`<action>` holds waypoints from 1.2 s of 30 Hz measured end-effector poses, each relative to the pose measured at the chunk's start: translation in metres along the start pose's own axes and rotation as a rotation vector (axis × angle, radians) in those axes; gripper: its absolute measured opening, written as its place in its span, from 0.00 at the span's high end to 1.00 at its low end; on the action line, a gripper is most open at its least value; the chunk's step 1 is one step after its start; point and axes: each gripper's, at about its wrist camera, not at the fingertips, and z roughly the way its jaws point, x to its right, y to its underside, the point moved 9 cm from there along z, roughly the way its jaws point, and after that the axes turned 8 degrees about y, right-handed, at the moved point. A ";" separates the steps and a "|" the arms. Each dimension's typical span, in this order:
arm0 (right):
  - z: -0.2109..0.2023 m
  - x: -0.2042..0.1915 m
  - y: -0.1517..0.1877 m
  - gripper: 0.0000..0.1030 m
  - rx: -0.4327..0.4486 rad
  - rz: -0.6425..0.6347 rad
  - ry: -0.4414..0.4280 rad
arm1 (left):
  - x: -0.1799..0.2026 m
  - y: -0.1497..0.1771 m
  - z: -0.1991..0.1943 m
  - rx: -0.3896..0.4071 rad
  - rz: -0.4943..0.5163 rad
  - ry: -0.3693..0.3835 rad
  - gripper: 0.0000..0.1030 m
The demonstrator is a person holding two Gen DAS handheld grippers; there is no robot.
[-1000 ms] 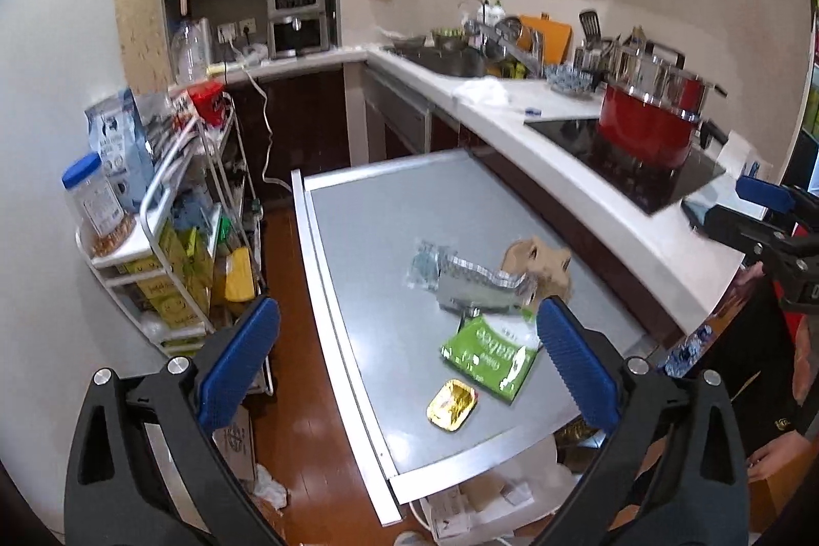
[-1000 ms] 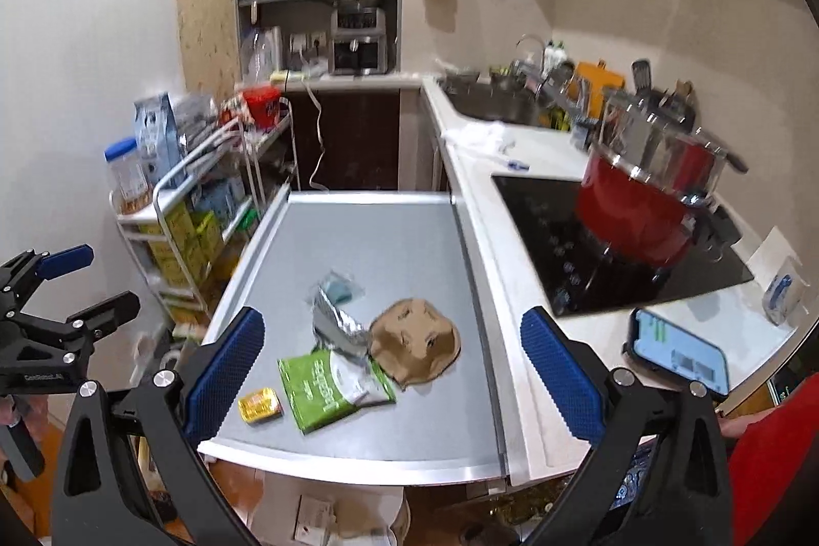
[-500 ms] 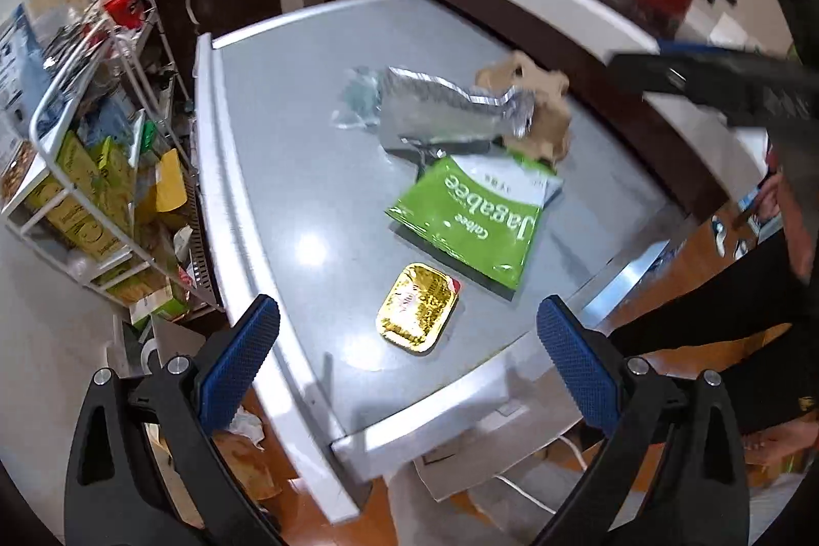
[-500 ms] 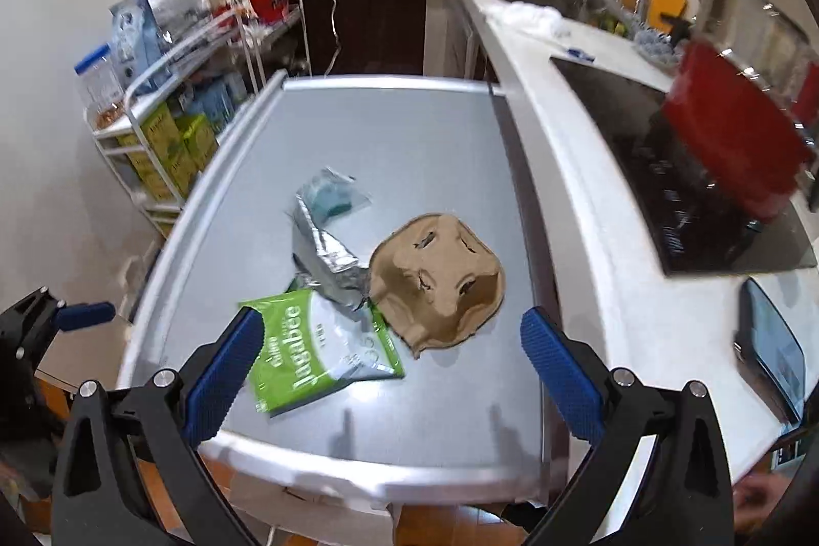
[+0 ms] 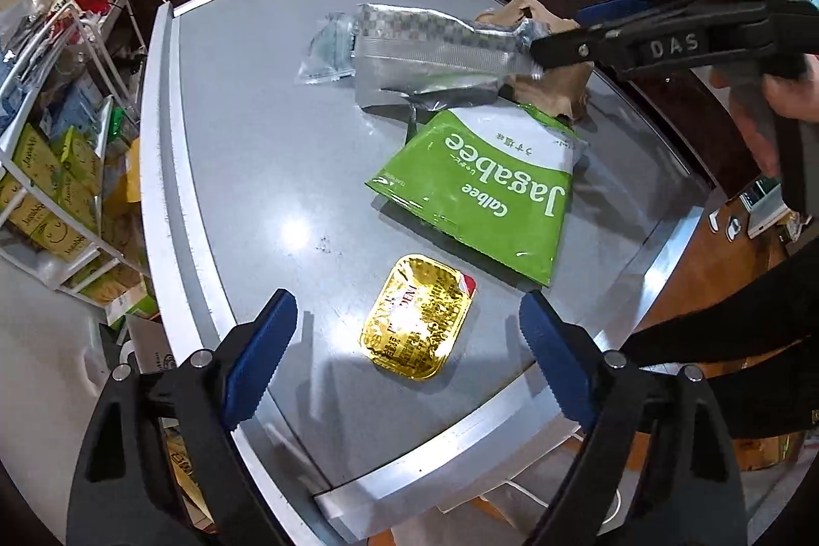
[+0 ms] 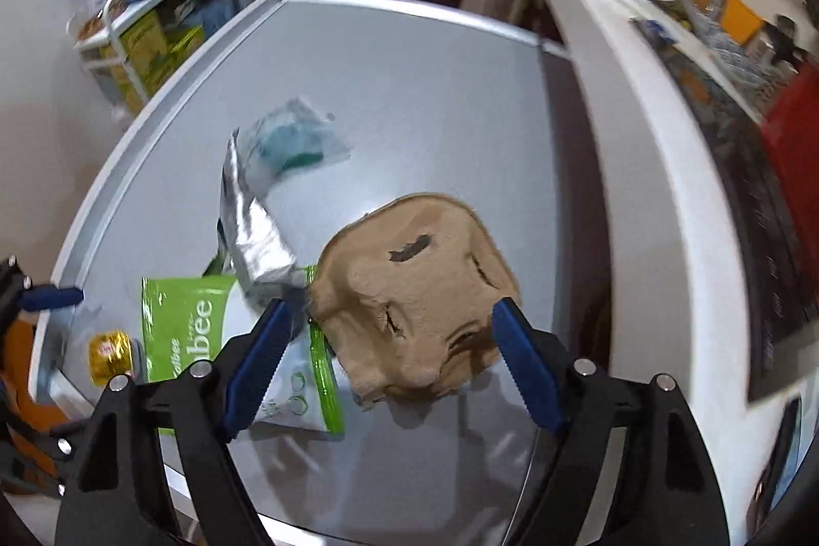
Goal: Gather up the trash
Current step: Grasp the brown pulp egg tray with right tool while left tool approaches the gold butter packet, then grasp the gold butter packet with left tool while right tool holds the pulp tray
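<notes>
On the grey table [image 5: 256, 136] lie a gold foil tray [image 5: 417, 323], a green Jagabee bag [image 5: 486, 193], a silver foil bag [image 5: 425, 60], a clear wrapper [image 5: 327, 55] and a brown pulp cup carrier [image 6: 409, 290]. My left gripper [image 5: 404, 305] points down over the gold tray, which sits between its closing jaws, untouched. My right gripper [image 6: 391, 305] hangs over the cup carrier, its jaws closing either side of it; the pads do not visibly press on it. In the left wrist view, the right gripper's fingers [image 5: 588, 47] reach in over the silver bag's end.
A wire rack [image 5: 51, 167] packed with yellow-green boxes stands left of the table. A white counter [image 6: 640, 136] with a dark hob and a red pot [image 6: 788, 136] runs along the right. A hand [image 5: 783, 85] and a black sleeve [image 5: 742, 331] are at right.
Both grippers have come down close over the table and tilted steeply downward. Their jaws stand narrower than before. The trash lies where it was.
</notes>
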 end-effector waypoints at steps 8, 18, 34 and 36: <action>0.005 -0.009 -0.014 0.22 0.002 -0.040 -0.053 | -0.004 -0.004 0.008 -0.004 -0.019 0.024 0.15; -0.013 -0.005 -0.023 0.22 0.030 -0.063 -0.056 | -0.014 -0.009 0.004 0.009 -0.034 0.014 0.15; 0.020 -0.002 -0.042 0.09 -0.026 -0.164 0.004 | -0.003 -0.006 0.010 -0.003 -0.008 0.066 0.16; 0.025 -0.003 -0.042 0.09 -0.044 -0.182 -0.004 | -0.006 -0.007 0.009 -0.005 -0.006 0.072 0.16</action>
